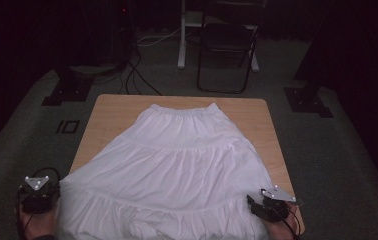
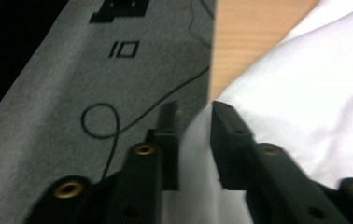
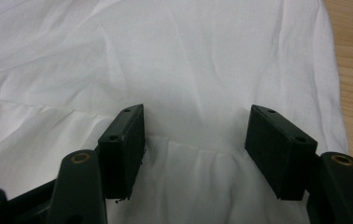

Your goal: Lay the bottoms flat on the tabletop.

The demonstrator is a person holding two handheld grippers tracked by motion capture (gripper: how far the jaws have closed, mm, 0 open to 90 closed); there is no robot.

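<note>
On table [image 1: 112, 107], white tiered skirt [image 1: 177, 170] spread flat.

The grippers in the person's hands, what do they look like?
Both are black and blocky. The left gripper and the right gripper each carry a grey three-cornered plate on top with small pale dots. Thin black cables trail from them. Close up, the fingers are flat black rectangular blocks on black arms with brass-coloured rings at the joints. Any sleeves are too dark to tell.

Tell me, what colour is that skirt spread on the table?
Plain white skirt, no pattern; clearest in the high view.
</note>
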